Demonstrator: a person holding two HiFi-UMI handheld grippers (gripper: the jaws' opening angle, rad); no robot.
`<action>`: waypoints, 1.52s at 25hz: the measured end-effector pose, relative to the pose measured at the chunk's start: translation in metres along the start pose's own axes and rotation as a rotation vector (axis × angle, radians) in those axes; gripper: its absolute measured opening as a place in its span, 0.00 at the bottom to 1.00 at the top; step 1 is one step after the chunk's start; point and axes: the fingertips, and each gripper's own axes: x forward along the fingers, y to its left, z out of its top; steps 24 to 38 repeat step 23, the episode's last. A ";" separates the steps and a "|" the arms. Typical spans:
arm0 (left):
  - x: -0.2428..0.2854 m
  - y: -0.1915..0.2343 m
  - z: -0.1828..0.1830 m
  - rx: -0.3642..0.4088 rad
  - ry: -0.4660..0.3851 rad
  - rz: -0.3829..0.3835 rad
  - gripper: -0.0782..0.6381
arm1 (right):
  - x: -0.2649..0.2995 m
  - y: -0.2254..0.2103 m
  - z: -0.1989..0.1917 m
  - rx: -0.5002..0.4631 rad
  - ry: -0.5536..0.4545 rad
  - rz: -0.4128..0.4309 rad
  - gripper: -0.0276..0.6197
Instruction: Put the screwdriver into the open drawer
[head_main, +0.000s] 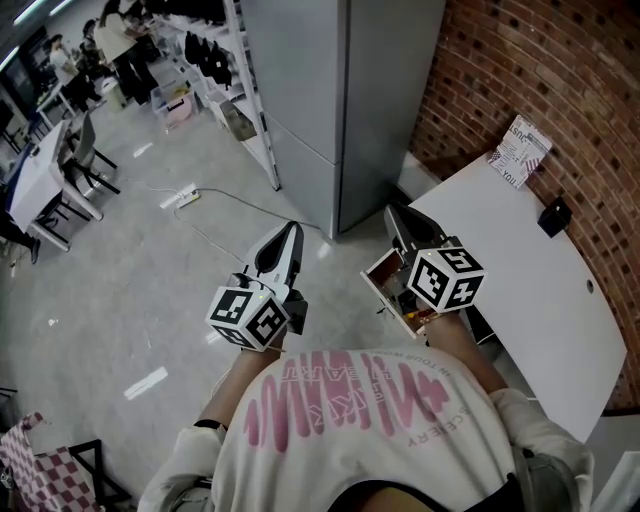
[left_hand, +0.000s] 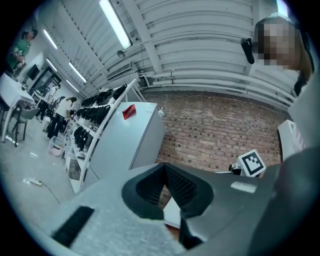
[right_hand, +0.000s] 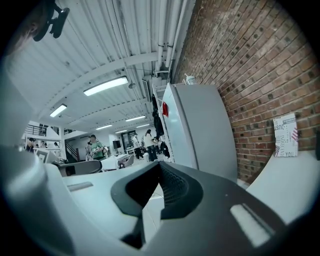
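Closest to the lens, white shirt (head_main: 350, 400) with pink print; just past it, both hands held about level. Shut tight, pads meeting at the tip with nothing pinched: left claw (head_main: 292, 230), well left of the bench (head_main: 520, 270), over the floor. Same for right claw (head_main: 394, 212) — closed on air, hovering right at the bench's left corner.

On the bench, toward its far side by the brick wall (head_main: 500, 60): printed card (head_main: 520, 152) and small black thing (head_main: 553, 216), neither a tool as far as can be told. No view of screwdriver or drawer — cannot place either.

Fits two readings: tool yet to be fetched, or already lying in a drawer out of frame.

To do well from here, in either case:
- Tip the head toward the bench front to bring drawer and tool into sight.
- Keep both claws clear of the bench edge and of each other.
- Commit to nothing blind.
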 end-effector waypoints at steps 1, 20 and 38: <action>0.001 -0.002 -0.001 0.001 0.002 0.002 0.11 | -0.002 -0.003 0.000 0.002 0.003 0.000 0.06; 0.000 -0.022 -0.024 0.005 0.030 0.050 0.11 | -0.034 -0.035 -0.025 0.015 0.081 -0.032 0.06; 0.002 -0.026 -0.029 0.002 0.040 0.048 0.11 | -0.036 -0.041 -0.027 0.026 0.091 -0.043 0.06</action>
